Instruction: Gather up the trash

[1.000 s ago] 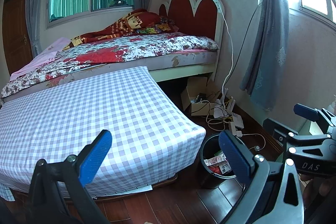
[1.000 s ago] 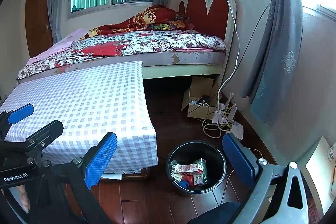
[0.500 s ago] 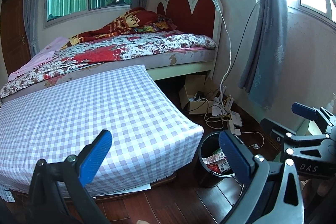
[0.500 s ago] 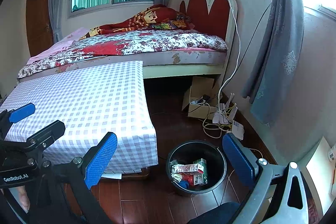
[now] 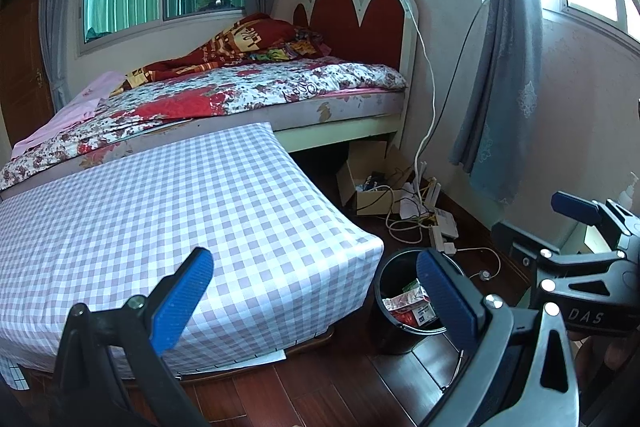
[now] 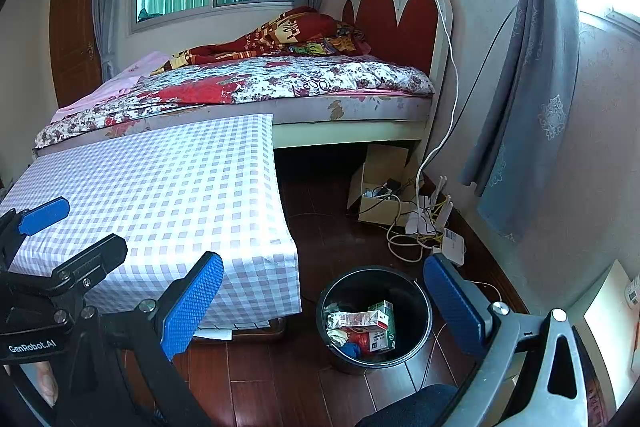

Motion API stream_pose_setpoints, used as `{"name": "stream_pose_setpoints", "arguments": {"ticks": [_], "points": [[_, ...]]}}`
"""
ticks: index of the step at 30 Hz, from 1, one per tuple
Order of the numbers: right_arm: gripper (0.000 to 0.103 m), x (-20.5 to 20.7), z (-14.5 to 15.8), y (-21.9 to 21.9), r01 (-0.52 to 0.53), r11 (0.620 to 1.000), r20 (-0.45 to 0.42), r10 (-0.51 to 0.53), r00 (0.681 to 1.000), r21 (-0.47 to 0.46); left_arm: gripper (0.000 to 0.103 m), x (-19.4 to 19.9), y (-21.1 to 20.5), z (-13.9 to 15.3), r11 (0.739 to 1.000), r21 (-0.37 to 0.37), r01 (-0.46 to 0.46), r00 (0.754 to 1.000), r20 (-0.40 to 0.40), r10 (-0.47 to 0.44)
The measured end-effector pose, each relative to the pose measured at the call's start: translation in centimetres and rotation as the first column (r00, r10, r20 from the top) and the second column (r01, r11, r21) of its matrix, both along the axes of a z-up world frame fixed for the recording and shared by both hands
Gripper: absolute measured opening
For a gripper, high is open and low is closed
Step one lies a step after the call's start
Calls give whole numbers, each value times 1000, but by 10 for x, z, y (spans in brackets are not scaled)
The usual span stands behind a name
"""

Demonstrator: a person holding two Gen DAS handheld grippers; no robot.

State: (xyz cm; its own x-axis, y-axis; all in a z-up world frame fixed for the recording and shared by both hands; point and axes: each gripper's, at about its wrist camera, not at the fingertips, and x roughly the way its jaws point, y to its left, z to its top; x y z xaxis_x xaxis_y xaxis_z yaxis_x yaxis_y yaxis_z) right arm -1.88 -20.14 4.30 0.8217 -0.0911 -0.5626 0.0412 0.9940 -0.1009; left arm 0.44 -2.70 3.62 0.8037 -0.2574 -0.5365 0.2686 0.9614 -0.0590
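Task status, judged: near complete or complete. Left to right in the right wrist view: left claw, spread wide, empty, over the checked table. No trash visible on the table top. Right claw, spread wide, empty, above the floor. Black bin on the floor just beside the table's right corner, below and ahead of the right claw, framed between its fingers. Cartons and wrappers inside the bin. Remaining: none apparent; stray items outside the views cannot be ruled out.
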Motion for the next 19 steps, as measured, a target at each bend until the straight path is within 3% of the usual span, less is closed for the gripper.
{"name": "stream_pose_setpoints", "arguments": {"ticks": [19], "points": [[102, 1, -4, -5, -5, 1000, -14, 5, 1000, 3, 102, 1, 2, 0, 1000, 3, 8, 1000, 27, -8]]}}
